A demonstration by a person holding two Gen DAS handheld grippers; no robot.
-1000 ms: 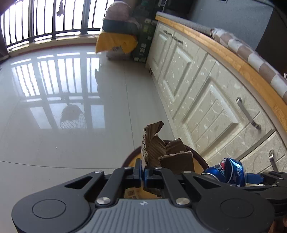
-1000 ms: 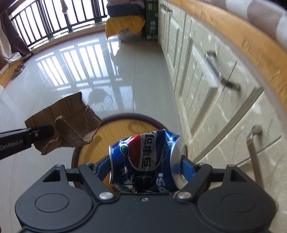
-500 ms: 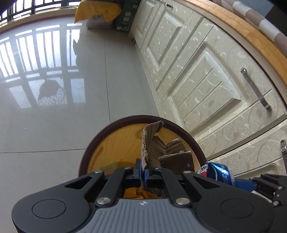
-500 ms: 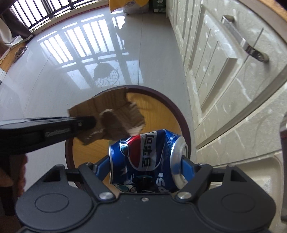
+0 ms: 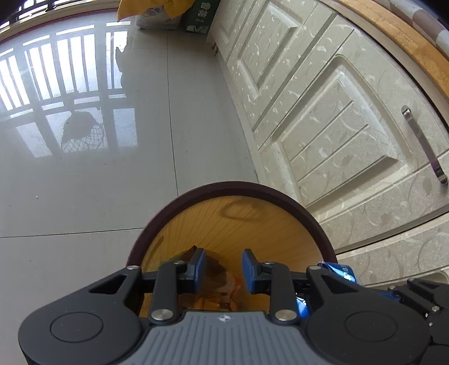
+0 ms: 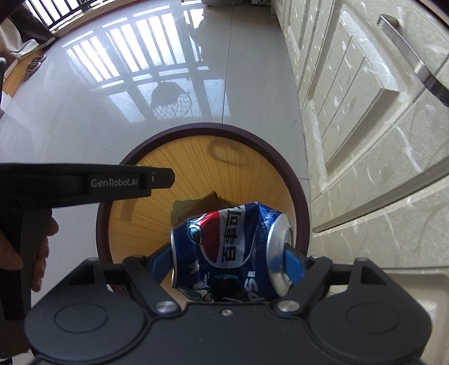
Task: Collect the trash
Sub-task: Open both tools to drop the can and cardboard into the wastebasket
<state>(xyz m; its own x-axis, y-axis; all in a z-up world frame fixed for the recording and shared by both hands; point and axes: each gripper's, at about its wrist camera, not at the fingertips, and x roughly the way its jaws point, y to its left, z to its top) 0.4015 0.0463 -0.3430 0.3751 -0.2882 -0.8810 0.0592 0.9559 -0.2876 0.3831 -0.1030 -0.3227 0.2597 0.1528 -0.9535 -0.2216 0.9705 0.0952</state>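
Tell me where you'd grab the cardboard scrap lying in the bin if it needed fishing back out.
Take the cardboard scrap by its upturned torn corner, coming straight down through the bin's open mouth. That corner stands proud of the other litter; the wall blocks any sideways approach. The crushed Pepsi can in the right tool hides the rest.

Open bin mouth beside cabinets

The bin stands on the floor, its rim just beside the cabinet fronts at three o'clock. Cardboard scraps lie inside it. Above its mouth, the left gripper reaches in from nine o'clock with nothing between its fingers. The right gripper hangs at six o'clock, the can lying crosswise between its fingers. Sacks sit at twelve o'clock.
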